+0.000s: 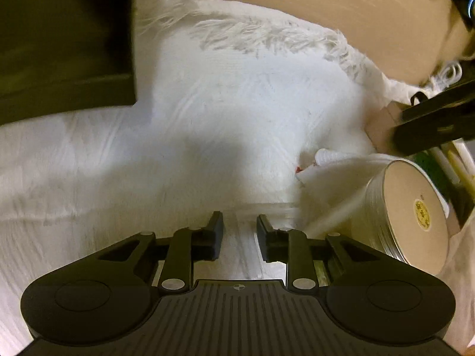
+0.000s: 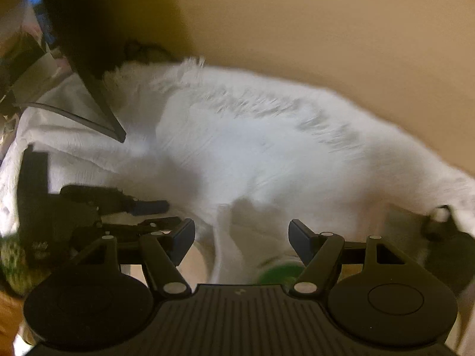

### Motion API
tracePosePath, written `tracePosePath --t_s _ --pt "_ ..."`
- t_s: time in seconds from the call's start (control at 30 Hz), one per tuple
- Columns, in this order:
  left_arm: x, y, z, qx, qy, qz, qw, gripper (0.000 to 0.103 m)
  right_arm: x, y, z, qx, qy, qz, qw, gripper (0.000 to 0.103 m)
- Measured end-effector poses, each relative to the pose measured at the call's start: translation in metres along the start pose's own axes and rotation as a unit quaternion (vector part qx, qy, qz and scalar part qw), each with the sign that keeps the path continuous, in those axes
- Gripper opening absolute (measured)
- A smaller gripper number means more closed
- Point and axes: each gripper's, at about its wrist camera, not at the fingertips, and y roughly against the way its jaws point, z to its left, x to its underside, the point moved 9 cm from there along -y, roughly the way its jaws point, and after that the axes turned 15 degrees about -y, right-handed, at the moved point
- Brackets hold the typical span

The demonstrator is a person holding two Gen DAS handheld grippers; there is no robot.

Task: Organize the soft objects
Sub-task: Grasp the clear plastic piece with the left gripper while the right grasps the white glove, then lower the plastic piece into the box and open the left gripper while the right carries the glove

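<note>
A large white cloth [image 1: 237, 103] with a fringed far edge lies spread out and rumpled; the right wrist view shows it too, white cloth [image 2: 267, 154]. My left gripper [image 1: 239, 234] sits low on it, its jaws narrow, pinching a raised fold of the cloth. It also shows from the side as the left gripper [image 2: 142, 213]. My right gripper [image 2: 242, 237] hovers with its jaws wide apart. A loose white fold [image 2: 228, 237] stands between the right fingers without touching the pads.
A round tin [image 1: 406, 207] with a cream lid and a yellow sticker lies tipped at the right. A dark box [image 1: 59, 44] borders the cloth at upper left. Beyond the fringe is a tan surface [image 1: 326, 14]. Something green [image 2: 279, 273] shows under the right gripper.
</note>
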Motion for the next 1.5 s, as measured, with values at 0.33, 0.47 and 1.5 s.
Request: tracePosePath --t_s 0.33,0.47,1.5 --pt "0.050 0.058 0.016 -0.093 0.029 -0.048 0.9941 0.015 0.008 -0.072 0.015 -0.022 -0.084 0.113 0.990 0.013" --pt "0.058 0.085 0.029 -0.105 0.056 -0.072 0.9902 0.015 0.013 -0.068 0.035 -0.052 -0.081 0.104 0.990 0.010" --pt "-0.065 0.223 -0.221 -0.055 -0.035 -0.240 0.9686 0.015 0.102 0.287 -0.087 -0.187 -0.014 -0.176 0.966 0.008"
